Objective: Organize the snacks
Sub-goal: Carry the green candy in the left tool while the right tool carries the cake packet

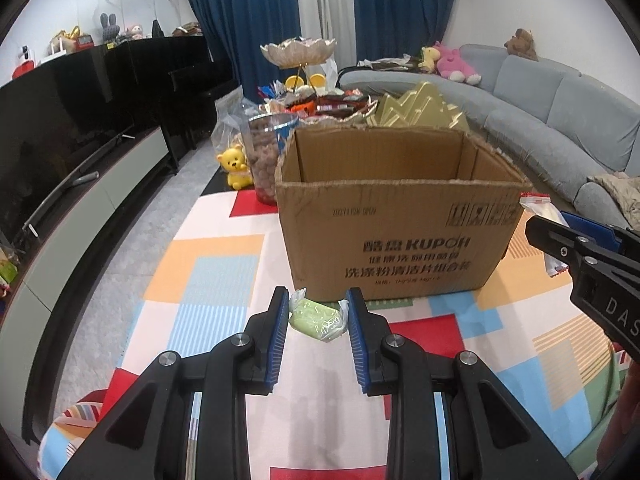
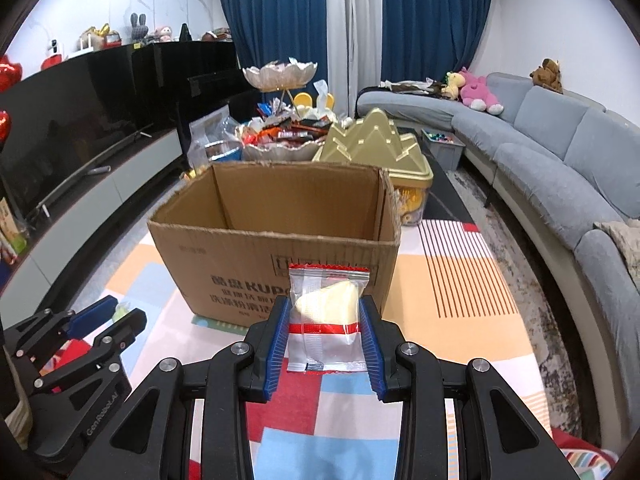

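An open cardboard box (image 1: 400, 240) stands on the patterned cloth, seen also in the right wrist view as the cardboard box (image 2: 224, 256). My left gripper (image 1: 318, 304) is shut on a small green snack in clear wrap (image 1: 316, 318), just in front of the box's near wall. My right gripper (image 2: 324, 312) is shut on a clear packet with red trim holding a pale yellow snack (image 2: 326, 312). That packet (image 1: 540, 210) shows at the box's right corner in the left wrist view, pinched by the right gripper (image 1: 560, 240). The left gripper (image 2: 124, 314) appears low left in the right wrist view.
Behind the box lie a bowl heaped with snacks (image 2: 280, 140), a gold mountain-shaped tin (image 2: 376, 144), a jar of brown balls (image 1: 266, 152) and a yellow bear figure (image 1: 236, 168). A grey sofa (image 2: 560, 152) curves along the right; a TV (image 1: 60, 120) stands left.
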Demonstrator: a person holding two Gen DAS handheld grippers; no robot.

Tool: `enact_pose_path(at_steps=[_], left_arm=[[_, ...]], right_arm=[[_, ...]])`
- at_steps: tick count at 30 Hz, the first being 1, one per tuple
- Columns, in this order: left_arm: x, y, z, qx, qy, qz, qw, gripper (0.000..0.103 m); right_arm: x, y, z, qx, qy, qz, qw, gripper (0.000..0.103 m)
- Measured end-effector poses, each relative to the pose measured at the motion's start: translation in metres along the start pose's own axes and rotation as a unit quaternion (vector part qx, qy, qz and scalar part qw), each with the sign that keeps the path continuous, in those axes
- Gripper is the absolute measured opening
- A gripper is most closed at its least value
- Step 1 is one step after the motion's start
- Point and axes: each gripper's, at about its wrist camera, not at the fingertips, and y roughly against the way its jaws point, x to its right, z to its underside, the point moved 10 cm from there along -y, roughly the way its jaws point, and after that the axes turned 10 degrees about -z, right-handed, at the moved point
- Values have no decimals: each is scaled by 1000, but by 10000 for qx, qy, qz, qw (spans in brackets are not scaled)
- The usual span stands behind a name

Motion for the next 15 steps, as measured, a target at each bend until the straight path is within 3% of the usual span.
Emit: enact_pose_path(at_steps=[15], left_arm=[[-2, 22, -45, 316, 67, -22, 9995, 29]], right_arm=[[-1, 24, -35, 367, 51, 16, 9993, 36]])
